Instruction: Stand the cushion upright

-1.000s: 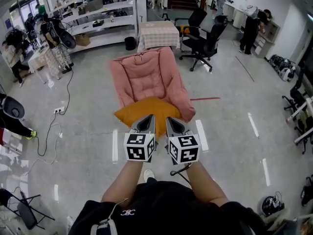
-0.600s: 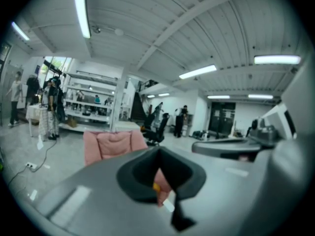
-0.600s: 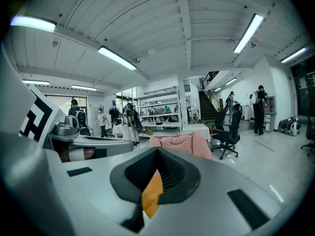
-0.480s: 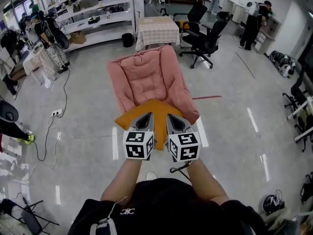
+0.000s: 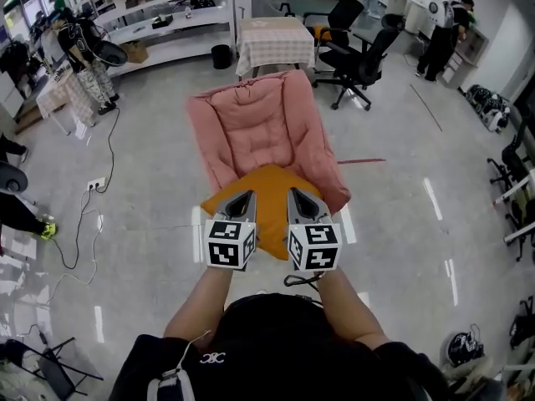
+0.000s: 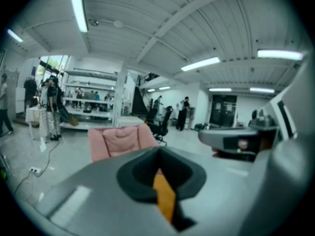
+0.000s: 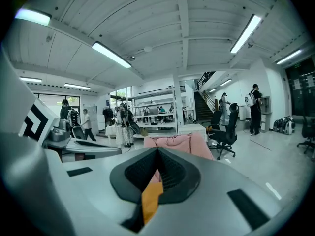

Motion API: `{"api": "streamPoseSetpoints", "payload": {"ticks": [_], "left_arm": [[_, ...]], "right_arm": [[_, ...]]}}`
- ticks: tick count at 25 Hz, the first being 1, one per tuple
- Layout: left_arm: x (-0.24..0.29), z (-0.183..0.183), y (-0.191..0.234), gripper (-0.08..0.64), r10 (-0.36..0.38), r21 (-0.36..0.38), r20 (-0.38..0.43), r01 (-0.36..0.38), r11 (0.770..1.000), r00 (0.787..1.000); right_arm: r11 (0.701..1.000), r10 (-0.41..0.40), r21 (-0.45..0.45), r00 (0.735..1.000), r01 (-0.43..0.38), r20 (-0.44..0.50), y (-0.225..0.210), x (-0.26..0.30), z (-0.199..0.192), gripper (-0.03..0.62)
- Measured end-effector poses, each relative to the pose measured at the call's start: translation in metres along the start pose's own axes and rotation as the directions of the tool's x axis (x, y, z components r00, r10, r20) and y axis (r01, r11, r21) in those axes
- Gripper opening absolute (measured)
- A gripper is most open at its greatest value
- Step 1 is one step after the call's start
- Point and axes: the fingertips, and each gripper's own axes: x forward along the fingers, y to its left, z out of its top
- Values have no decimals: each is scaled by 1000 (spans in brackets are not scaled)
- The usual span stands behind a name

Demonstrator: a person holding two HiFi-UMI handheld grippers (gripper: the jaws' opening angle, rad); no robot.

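An orange cushion lies flat on the front of the seat of a pink padded chair. My left gripper and right gripper hang side by side just above the cushion's near half, both shut with nothing between the jaws. Whether the tips touch the fabric I cannot tell. In the left gripper view the left gripper shows a strip of orange cushion below its closed jaws, with the pink chair beyond. The right gripper shows the same cushion and chair.
Behind the chair stand a table with a checked cloth, a black bin and black office chairs. Shelving lines the back left. Cables trail over the shiny floor at left. People stand at the far left and far right.
Both grippers have moved forward together over the cushion, still shut. The chair and cushion now sit nearer and lower in the head view.
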Motion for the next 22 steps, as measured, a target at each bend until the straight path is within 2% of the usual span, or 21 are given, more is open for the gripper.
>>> {"api": "streamPoseSetpoints", "payload": {"ticks": [5,10,16,18,22], "left_arm": [[3,-24,25,-2,1,-25,-32,-1,1000,999],[6,-41,29,-2,-4,-36,-55,2,999,998],[10,-77,33,0,-10,-47,-140,4,999,990],[17,-88,35,0,-14,-21,-169,10,1000,986],[33,-111,38,0,11,100,-234,13,995,972]], "right_arm": [[1000,-21,-15,1000,21,-22,3,16,-8,-2],[1000,-18,-14,998,17,-66,5,21,-24,-2],[999,-14,-30,996,11,-92,-6,35,-30,-2],[999,-19,-29,995,16,-93,-17,46,-28,-2],[999,16,-31,994,-20,-110,-27,66,-30,-2]]}}
